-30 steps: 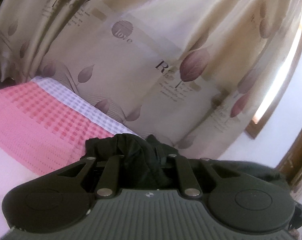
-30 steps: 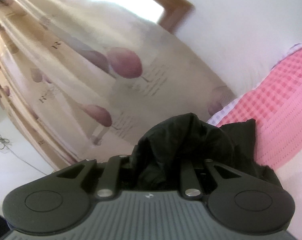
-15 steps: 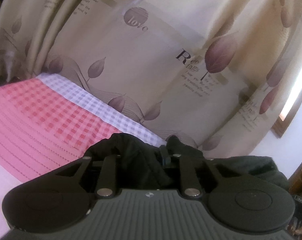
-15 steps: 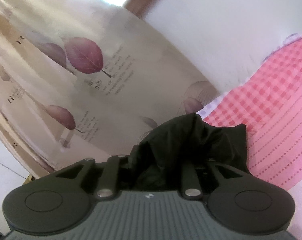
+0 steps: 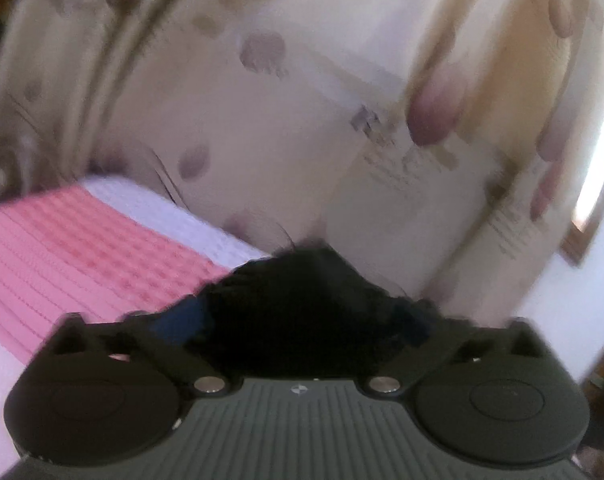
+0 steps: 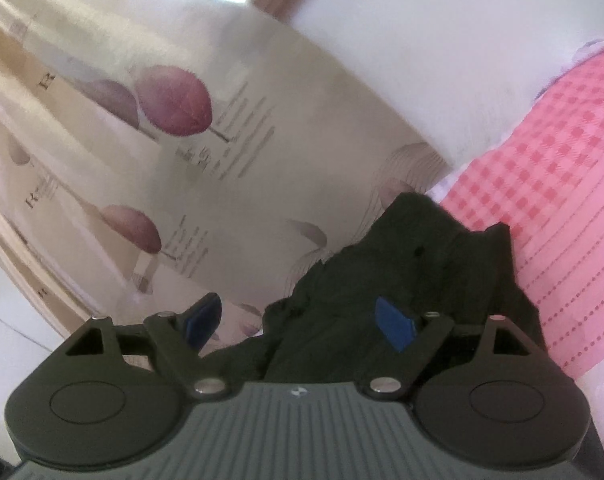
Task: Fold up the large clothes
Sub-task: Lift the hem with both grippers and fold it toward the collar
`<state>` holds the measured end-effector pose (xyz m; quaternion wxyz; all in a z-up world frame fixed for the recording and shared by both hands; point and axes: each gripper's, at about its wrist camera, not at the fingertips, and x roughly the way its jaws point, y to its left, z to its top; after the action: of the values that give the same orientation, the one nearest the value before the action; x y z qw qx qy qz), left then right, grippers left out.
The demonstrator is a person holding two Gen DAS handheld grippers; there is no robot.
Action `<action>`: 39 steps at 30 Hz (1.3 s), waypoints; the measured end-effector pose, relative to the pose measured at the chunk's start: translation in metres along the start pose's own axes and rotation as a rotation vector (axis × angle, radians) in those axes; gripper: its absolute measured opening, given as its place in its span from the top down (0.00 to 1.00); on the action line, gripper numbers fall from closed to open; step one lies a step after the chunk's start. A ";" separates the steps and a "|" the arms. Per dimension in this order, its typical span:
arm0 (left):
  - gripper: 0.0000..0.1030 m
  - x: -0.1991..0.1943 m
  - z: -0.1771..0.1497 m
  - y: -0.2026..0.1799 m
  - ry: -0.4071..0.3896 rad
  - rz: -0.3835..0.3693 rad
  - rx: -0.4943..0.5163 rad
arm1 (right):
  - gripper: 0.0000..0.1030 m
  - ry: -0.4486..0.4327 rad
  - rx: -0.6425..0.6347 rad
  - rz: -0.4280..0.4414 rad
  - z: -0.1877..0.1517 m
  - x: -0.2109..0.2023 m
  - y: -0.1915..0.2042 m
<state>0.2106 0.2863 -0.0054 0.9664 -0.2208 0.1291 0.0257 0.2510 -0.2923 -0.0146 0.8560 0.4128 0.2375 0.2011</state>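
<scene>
A black garment [image 5: 297, 304] lies bunched between the spread fingers of my left gripper [image 5: 297, 322], whose jaws stand wide open; the view is blurred. In the right wrist view the same black garment [image 6: 414, 264] sits between the open blue-padded fingers [image 6: 394, 322] of my right gripper [image 6: 302, 318], and hangs toward the pink checked bedspread [image 6: 562, 208]. Neither gripper grips the cloth.
A cream curtain with purple leaf prints [image 5: 302, 100] hangs close behind the bed; it also fills the right wrist view [image 6: 173, 120]. The pink checked bedspread [image 5: 81, 248] lies at left. A bright window edge [image 5: 598, 140] and a white wall [image 6: 422, 40] show.
Both grippers were shut on the black garment and have opened wide. The cloth has slipped from the fingers. The left camera is moving fast and is blurred.
</scene>
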 end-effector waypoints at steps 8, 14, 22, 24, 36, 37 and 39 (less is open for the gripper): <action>0.30 0.006 0.005 -0.031 0.078 -0.087 0.128 | 0.37 0.109 -0.283 -0.031 -0.024 0.030 0.046; 0.70 0.064 -0.001 -0.101 0.248 -0.226 0.250 | 0.62 0.288 -0.575 -0.053 -0.057 0.113 0.114; 0.76 0.156 -0.032 -0.119 0.356 -0.120 0.477 | 0.71 0.519 -0.761 -0.138 -0.097 0.220 0.134; 0.80 0.172 -0.038 -0.096 0.379 -0.076 0.448 | 0.72 0.548 -0.768 -0.176 -0.096 0.232 0.120; 0.89 0.187 -0.043 -0.019 0.369 -0.155 0.104 | 1.00 0.433 -0.525 -0.311 -0.023 0.181 0.022; 0.89 0.185 -0.042 -0.014 0.359 -0.160 0.087 | 1.00 0.413 -0.500 -0.308 -0.018 0.175 0.017; 0.89 0.179 -0.038 -0.006 0.328 -0.153 0.059 | 1.00 0.349 -0.414 -0.283 -0.008 0.157 0.001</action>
<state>0.3754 0.2630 -0.0829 0.9375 -0.2029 0.2687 -0.0878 0.3729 -0.2017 -0.0560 0.8879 0.1515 0.3899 0.1917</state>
